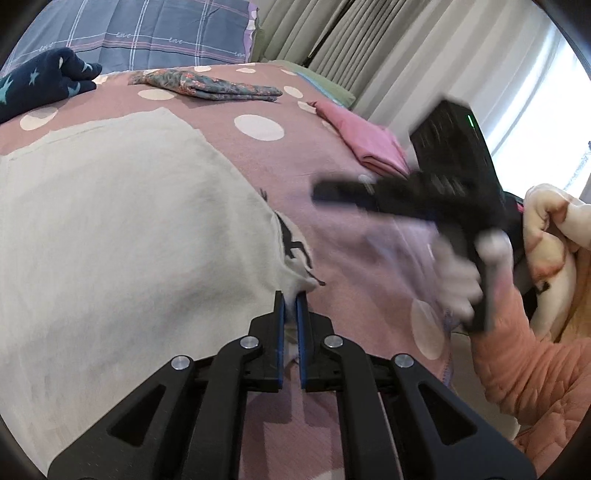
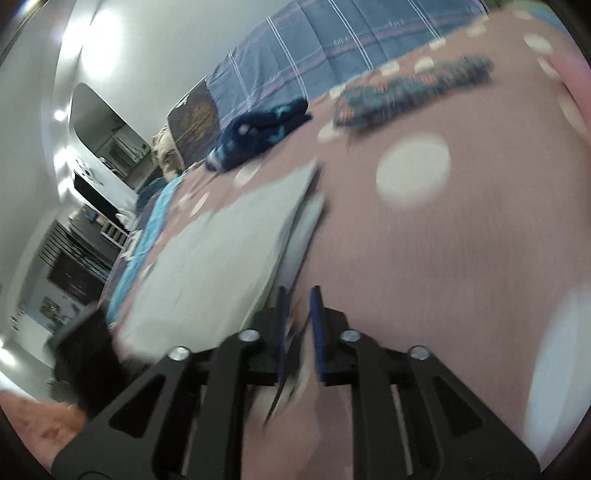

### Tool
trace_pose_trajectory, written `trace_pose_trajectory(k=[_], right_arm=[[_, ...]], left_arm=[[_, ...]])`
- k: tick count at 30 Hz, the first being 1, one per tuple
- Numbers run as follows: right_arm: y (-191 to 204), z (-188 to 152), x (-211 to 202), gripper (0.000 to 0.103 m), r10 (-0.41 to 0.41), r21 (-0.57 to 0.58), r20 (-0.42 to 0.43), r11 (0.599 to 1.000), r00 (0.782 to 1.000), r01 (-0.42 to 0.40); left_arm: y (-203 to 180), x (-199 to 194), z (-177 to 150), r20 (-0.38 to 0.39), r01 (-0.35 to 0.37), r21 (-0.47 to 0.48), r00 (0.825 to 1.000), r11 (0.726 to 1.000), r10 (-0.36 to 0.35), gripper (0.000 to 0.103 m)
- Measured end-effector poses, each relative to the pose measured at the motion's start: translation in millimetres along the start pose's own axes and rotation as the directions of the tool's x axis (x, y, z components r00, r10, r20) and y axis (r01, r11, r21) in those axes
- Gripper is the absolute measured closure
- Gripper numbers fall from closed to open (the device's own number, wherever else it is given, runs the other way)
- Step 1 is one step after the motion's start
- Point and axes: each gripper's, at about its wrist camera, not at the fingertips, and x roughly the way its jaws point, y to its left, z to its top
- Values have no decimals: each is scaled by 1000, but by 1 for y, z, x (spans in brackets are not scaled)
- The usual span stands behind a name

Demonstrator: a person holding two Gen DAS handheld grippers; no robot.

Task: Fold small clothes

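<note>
**Two grippers, one pale garment between folds**

We count two grippers. The left gripper (image 1: pixel 290 301) has its blue pads pressed together on the corner of the pale grey garment (image 1: pixel 122 229), pinching the cloth where a dark horse print shows at the hem. The right gripper (image 2: pixel 300 295) has its pads standing a little apart; a thin blurred edge of cloth runs between them, but through the motion blur we cannot tell whether they press on it.

The pale grey garment lies spread flat on the pink polka-dot bedspread (image 1: pixel 325 229), filling the left half of the left wrist view.

We count three other pieces of clothing on the bed, all well apart from the pale one: a navy star-print piece (image 1: pixel 44 83) bunched near the pillow end, a folded floral piece (image 1: pixel 210 86) beside it, and a folded pink piece (image 1: pixel 373 142) near the curtain side. One blue checked pillow (image 1: pixel 147 33) stands at the head.

We see no containers in either view; everything rests directly on the bedspread.

One gloved hand (image 1: pixel 461 284) with an orange quilted sleeve (image 1: pixel 524 369) holds the right tool.
</note>
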Motion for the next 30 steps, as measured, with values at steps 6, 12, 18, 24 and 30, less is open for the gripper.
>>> trace_pose_trajectory(k=[6, 12, 18, 24, 30], right_arm=[[8, -40, 16, 70, 49, 155, -91, 987, 995, -34], [20, -37, 38, 65, 69, 213, -122, 976, 990, -42], [35, -43, 10, 101, -62, 166, -8, 984, 998, 63], [1, -66, -1, 103, -169, 255, -25, 952, 985, 170], [55, -53, -19, 101, -131, 49, 134, 991, 982, 126]], left_arm=[[0, 3, -5, -16, -66, 20, 998, 998, 67, 98], [-4, 0, -7, 0, -80, 46, 997, 996, 80, 97], [-11, -20, -16, 49, -71, 73, 997, 995, 67, 81], [1, -21, -21, 23, -82, 29, 996, 996, 82, 78], [-1, -15, -22, 5, -118, 43, 993, 992, 118, 77]])
